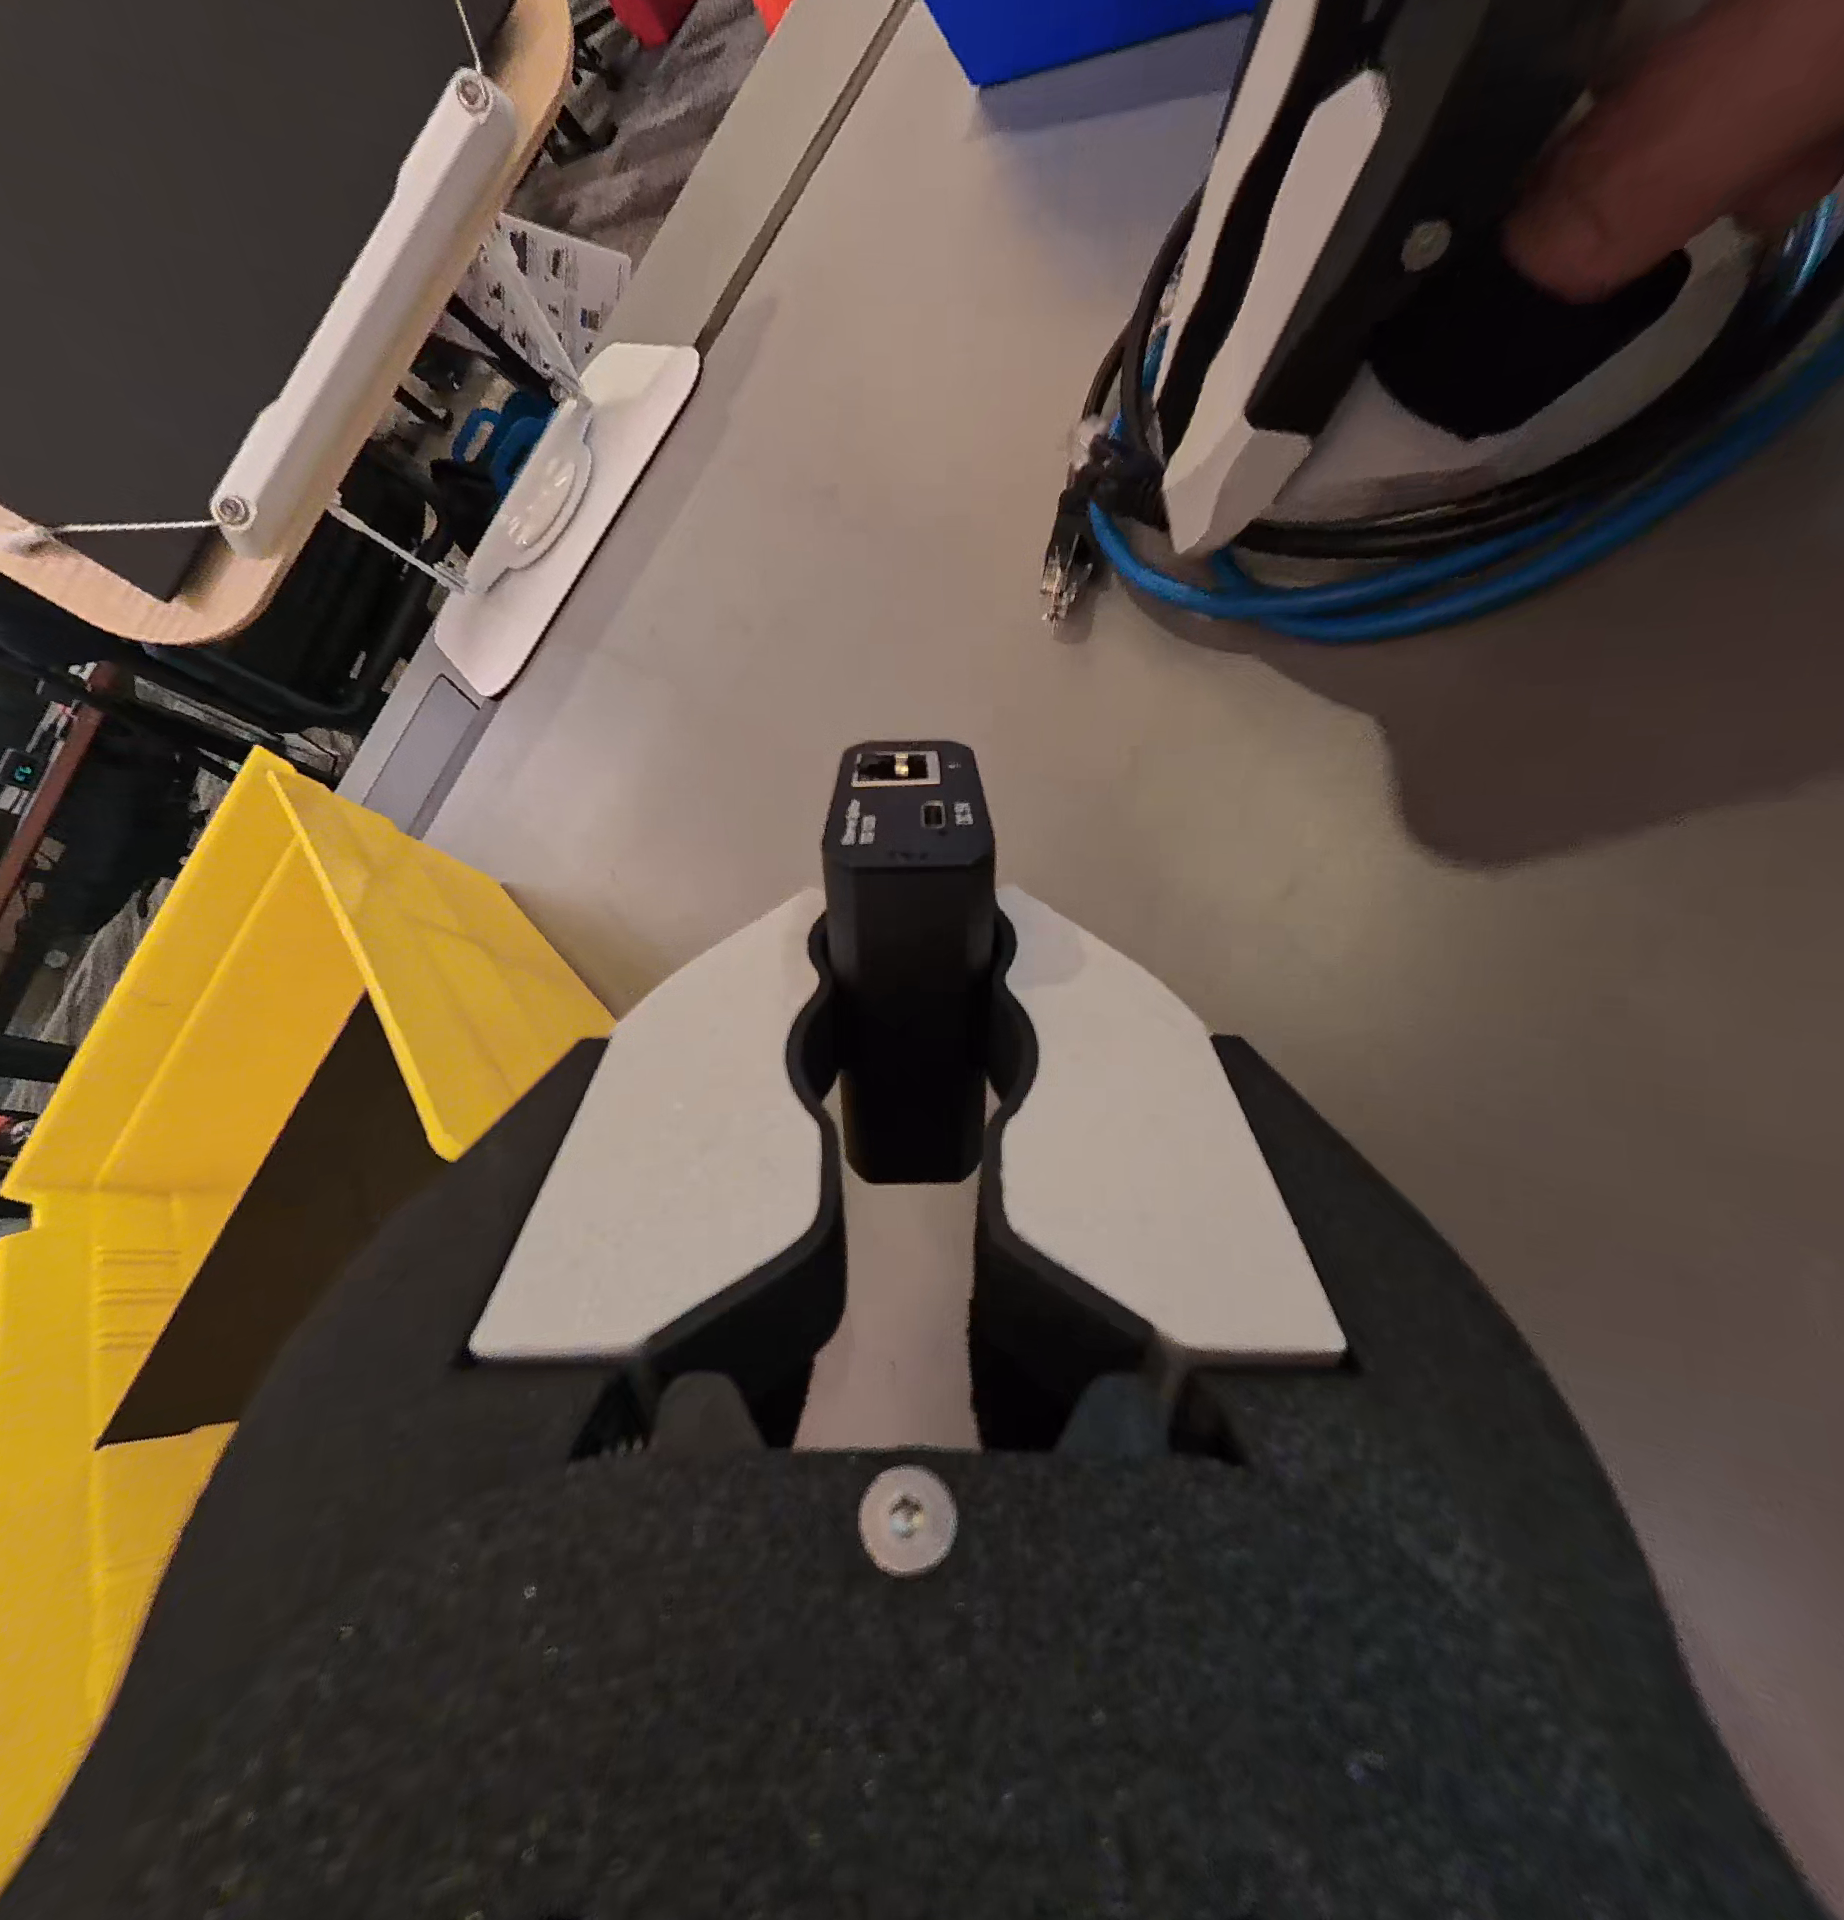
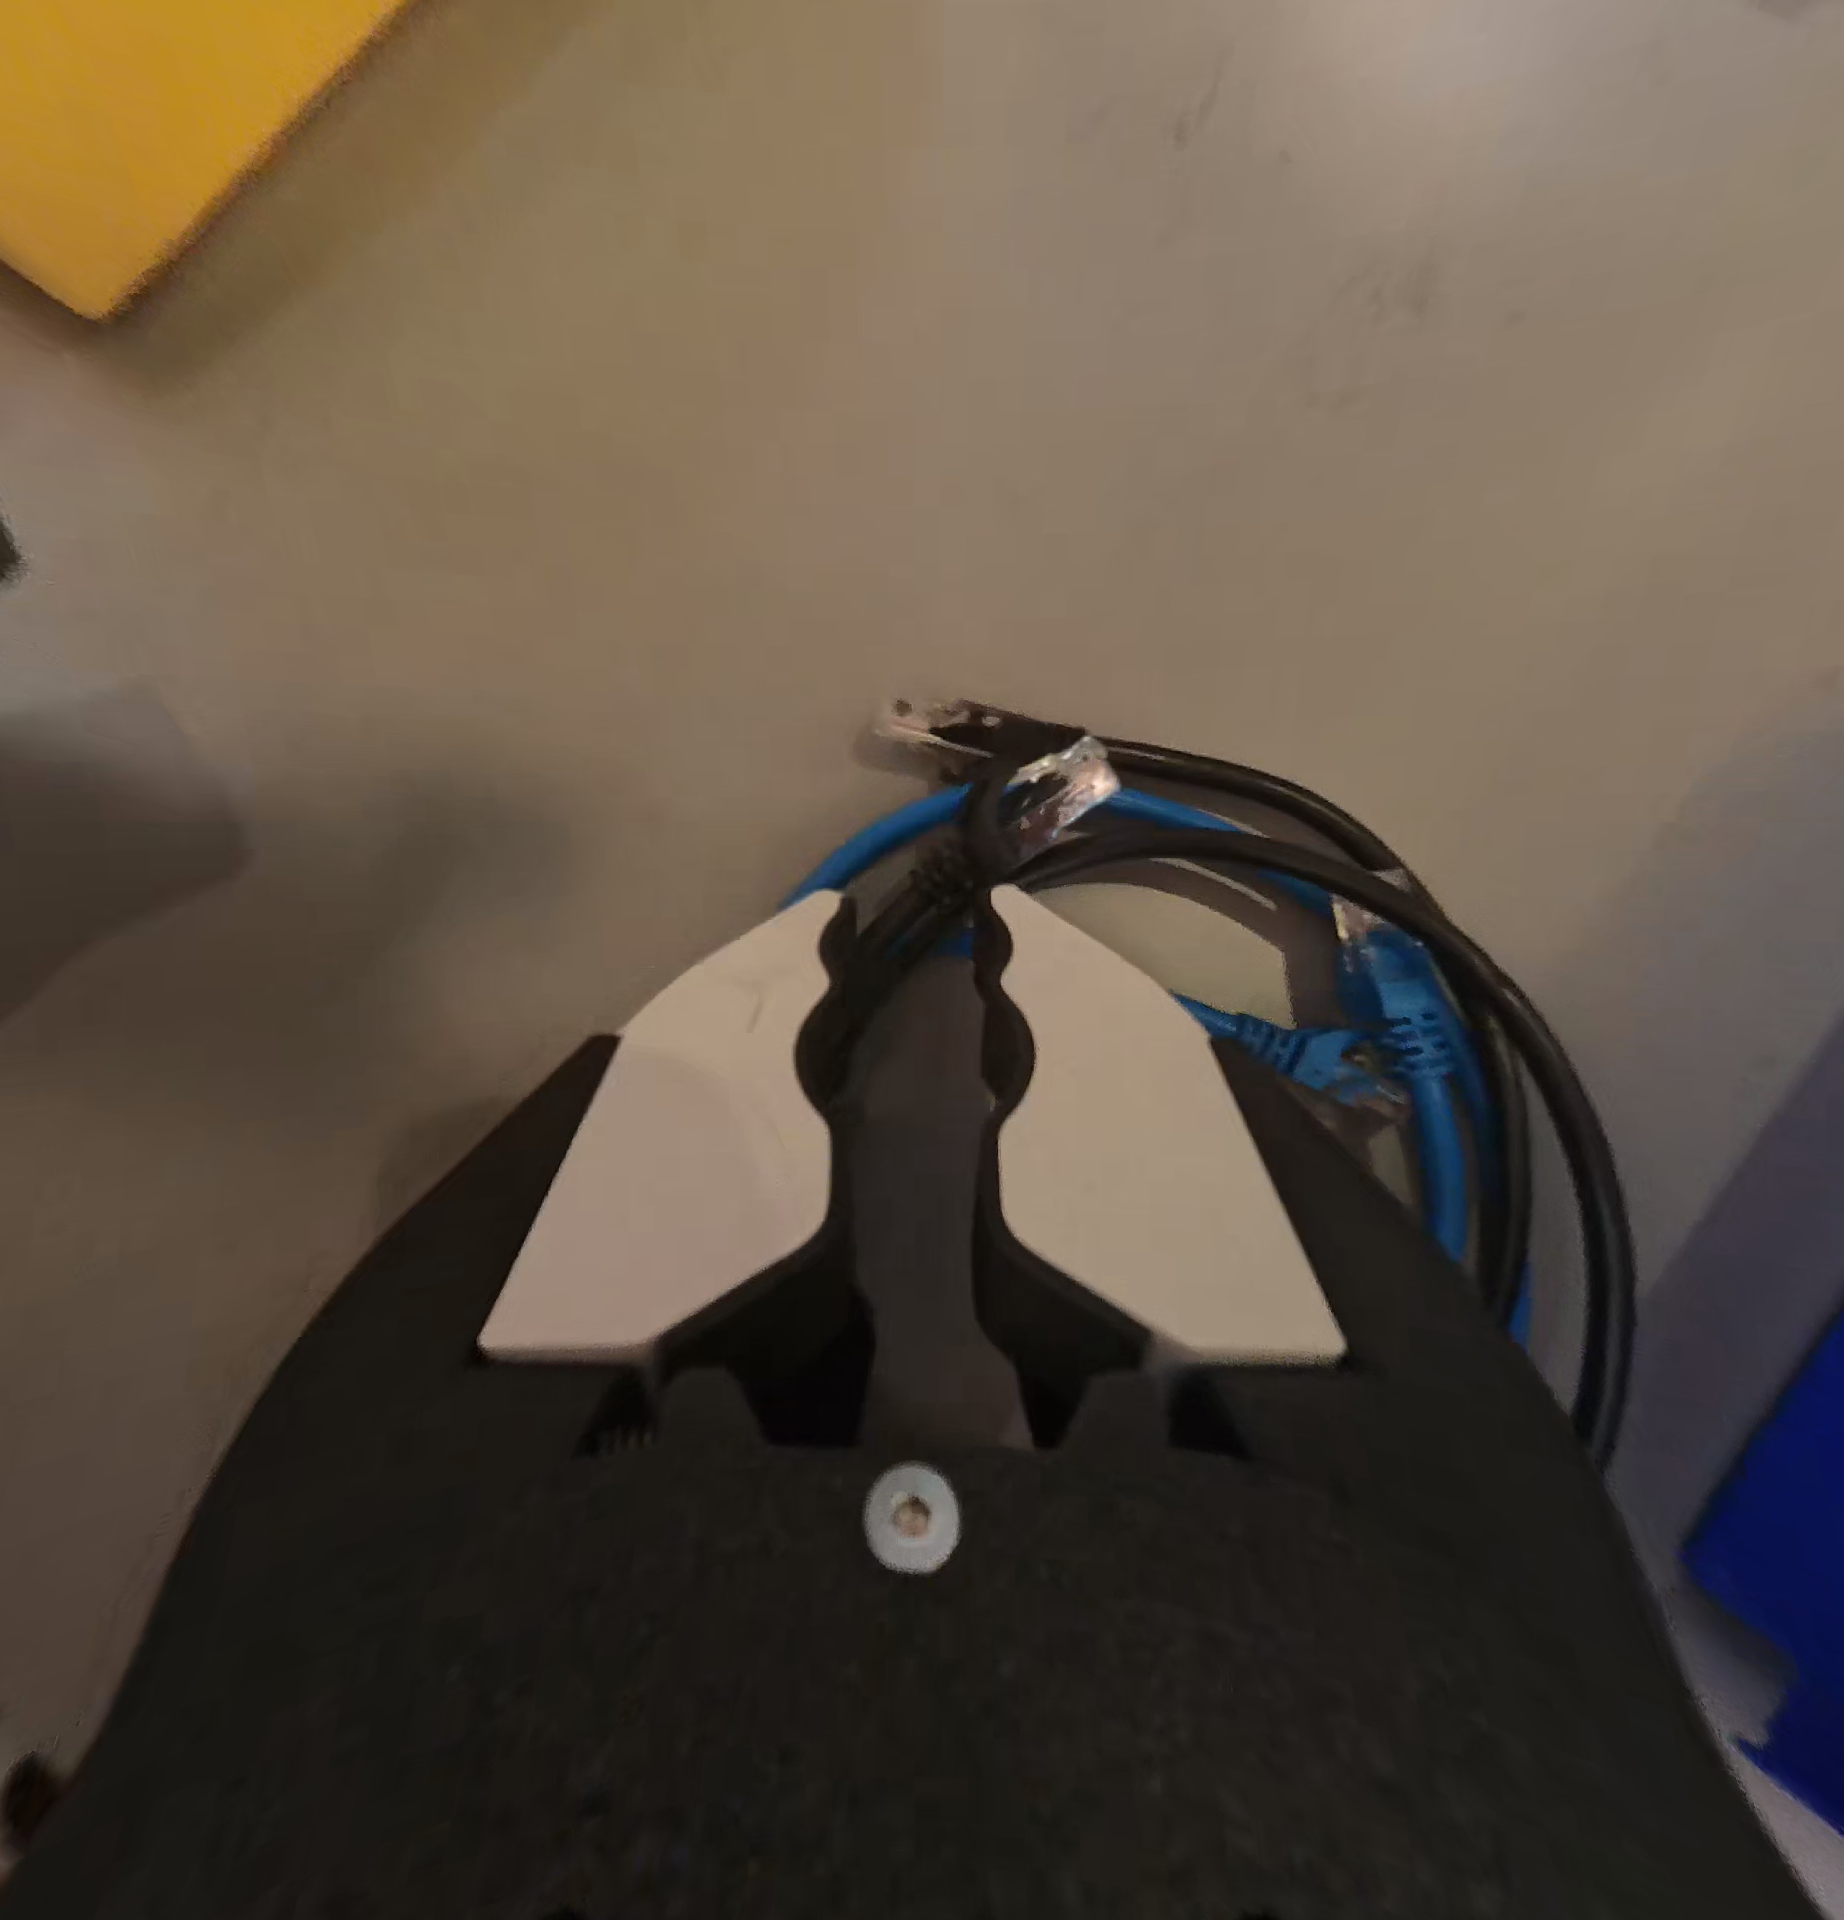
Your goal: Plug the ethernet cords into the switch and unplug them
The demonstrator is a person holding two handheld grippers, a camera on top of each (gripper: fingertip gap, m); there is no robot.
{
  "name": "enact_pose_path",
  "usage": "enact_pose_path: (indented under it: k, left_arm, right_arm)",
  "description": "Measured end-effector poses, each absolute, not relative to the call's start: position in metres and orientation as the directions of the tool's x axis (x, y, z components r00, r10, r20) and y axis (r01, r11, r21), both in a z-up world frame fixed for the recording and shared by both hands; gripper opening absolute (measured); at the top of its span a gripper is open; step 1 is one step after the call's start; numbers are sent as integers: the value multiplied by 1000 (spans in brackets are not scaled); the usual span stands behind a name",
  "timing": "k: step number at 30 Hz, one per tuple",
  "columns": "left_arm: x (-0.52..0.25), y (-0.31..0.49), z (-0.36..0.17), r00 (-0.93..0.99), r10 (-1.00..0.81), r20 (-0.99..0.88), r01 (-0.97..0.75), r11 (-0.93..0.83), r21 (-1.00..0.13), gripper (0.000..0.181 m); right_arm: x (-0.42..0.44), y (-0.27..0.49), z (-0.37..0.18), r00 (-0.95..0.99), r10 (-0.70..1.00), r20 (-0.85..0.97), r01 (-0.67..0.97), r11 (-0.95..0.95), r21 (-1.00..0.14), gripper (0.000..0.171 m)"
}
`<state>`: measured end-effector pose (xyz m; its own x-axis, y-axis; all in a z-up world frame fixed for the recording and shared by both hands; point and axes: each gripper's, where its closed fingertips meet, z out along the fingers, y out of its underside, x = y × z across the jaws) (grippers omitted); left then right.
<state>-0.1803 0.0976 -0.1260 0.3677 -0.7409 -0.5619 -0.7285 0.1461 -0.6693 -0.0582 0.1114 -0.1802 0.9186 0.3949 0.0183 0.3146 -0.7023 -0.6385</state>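
Observation:
My left gripper (image 1: 910, 925) is shut on a small black switch (image 1: 902, 831) and holds it above the grey table (image 1: 1001, 644). The switch's port end faces away from me. My right gripper (image 2: 918, 920) is shut on a black ethernet cord (image 2: 1313, 821) just behind its ribbed boot, and the clear plug (image 2: 1058, 800) sticks out past the fingertips. A second black plug (image 2: 928, 722) lies beside it. A blue ethernet cord (image 2: 1427, 1091) is coiled with the black one. The right gripper also shows in the left wrist view (image 1: 1235, 468), down on the coil (image 1: 1365, 608), well beyond the switch.
A yellow bin (image 1: 222, 1039) stands at the left and a blue bin (image 2: 1791, 1538) to the right of the coil. A white pad (image 1: 575, 499) lies at the table's far left edge, with a dark panel (image 1: 170, 260) beyond it. A hand (image 1: 1676, 156) holds the right gripper. Left tips to right tips: about 15 cm. To reach the coil (image 1: 1365, 608) in a straight line is about 4 cm for my right fingers, about 12 cm for my left.

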Motion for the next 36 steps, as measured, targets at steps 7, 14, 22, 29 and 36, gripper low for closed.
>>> enact_pose_path:
  k: [7, 14, 22, 29, 36]
  left_arm:
    - [-179, 96, -131, 357, -755, -550, -734, 138, -665, 23]
    - [-179, 95, -132, 345, -749, -565, -743, 150, -652, 23]
    - [-179, 94, -122, 365, -736, -570, -717, 169, -677, 23]
    - [-184, 97, -122, 345, -723, -599, -727, 199, -658, 24]
    - [-180, 95, -127, 321, -721, -613, -747, 205, -632, 23]
  right_arm:
    - [-52, 113, -186, 901, 414, 127, 403, -695, -595, 12]
    - [-40, 115, -134, 871, 449, 197, 459, -604, -651, 5]
    - [-89, 75, -85, 696, 661, -280, 345, -650, -678, 4]
    - [-95, 52, -153, 569, 698, -436, 474, -711, -520, 5]
    - [-89, 49, -144, 582, 812, 40, 593, -391, -704, 23]
